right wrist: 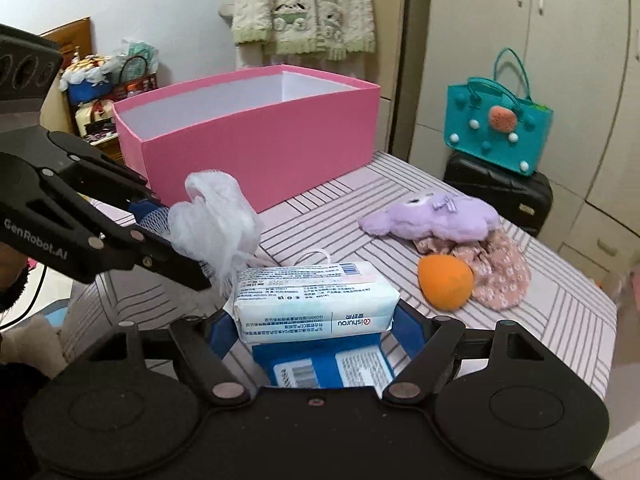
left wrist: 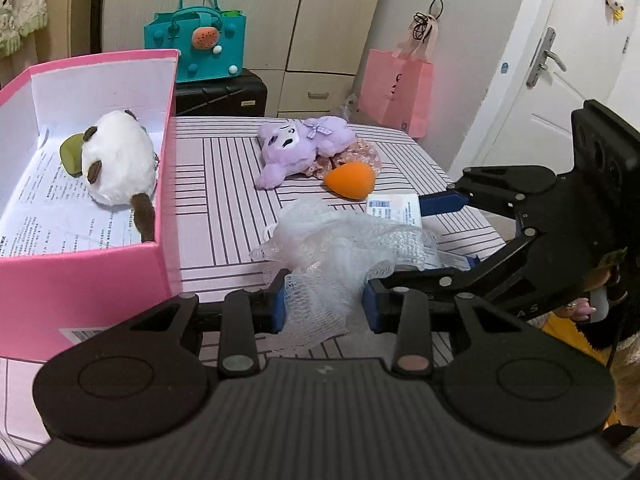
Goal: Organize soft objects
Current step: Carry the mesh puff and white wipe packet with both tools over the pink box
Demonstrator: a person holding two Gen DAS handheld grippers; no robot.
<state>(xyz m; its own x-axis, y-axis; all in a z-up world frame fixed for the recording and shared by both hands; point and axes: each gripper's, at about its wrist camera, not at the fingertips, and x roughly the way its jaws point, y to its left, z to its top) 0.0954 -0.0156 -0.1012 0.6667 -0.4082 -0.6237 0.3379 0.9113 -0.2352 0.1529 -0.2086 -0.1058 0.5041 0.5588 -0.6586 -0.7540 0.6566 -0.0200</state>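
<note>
Gripping: a white mesh bath puff (left wrist: 328, 256) is clamped between the blue pads of the left gripper (left wrist: 324, 304), raised off the striped table (left wrist: 224, 184).
Right gripper (right wrist: 316, 320): its jaws are closed on a tissue pack (right wrist: 316, 296); a blue packet (right wrist: 324, 364) is seen beneath it, contact unclear.
Pink box (left wrist: 92, 280): set just left of the puff; a white plush toy (left wrist: 120, 160) is laid inside on printed paper.
Table: a purple plush (left wrist: 296, 144), an orange sponge (left wrist: 350, 180) and a floral fabric piece (right wrist: 500, 276) are grouped together, apparently touching.
</note>
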